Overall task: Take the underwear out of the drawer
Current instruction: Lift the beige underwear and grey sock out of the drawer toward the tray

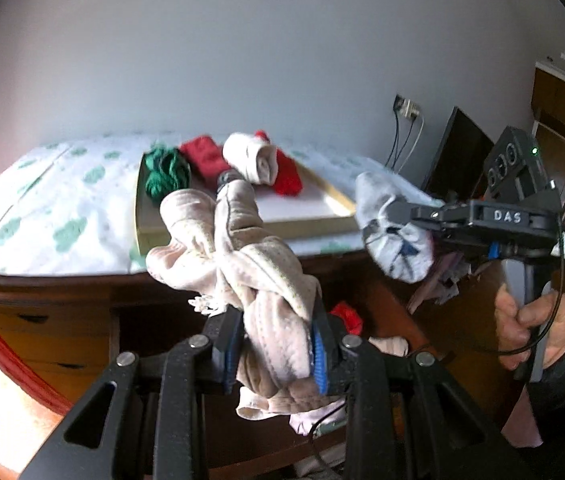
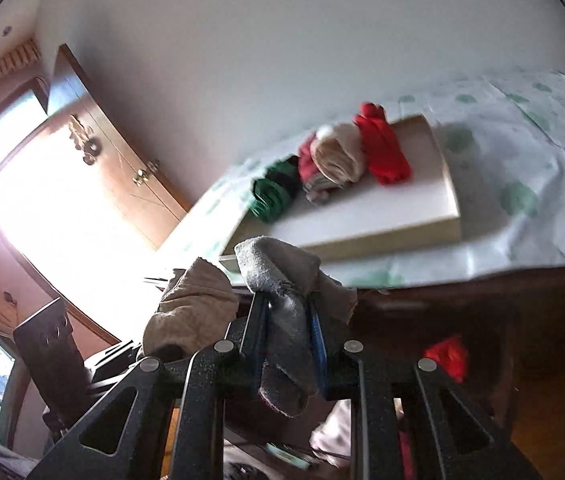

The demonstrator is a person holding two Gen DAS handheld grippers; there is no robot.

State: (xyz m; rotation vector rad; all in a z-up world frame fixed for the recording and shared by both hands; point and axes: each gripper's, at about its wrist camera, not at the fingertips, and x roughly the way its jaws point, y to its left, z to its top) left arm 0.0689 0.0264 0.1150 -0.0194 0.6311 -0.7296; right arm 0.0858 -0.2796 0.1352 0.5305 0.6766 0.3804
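My left gripper (image 1: 274,344) is shut on a twisted beige piece of underwear (image 1: 242,256), held up in front of the dresser top. My right gripper (image 1: 396,216) is shut on a grey-white piece of underwear (image 1: 394,236); it also shows in the right wrist view (image 2: 282,280), pinched in my right gripper (image 2: 288,320). The beige piece shows at the left there (image 2: 190,304). The open drawer (image 1: 362,320) lies below, with red cloth (image 1: 348,314) and pale cloth inside.
A shallow white tray (image 1: 314,208) on the green-patterned cloth (image 1: 62,208) of the dresser top holds rolled green (image 1: 164,172), red (image 1: 202,156) and beige (image 1: 254,160) garments. A dark screen (image 1: 462,148) stands at the right. A bright window (image 2: 42,208) is at the left.
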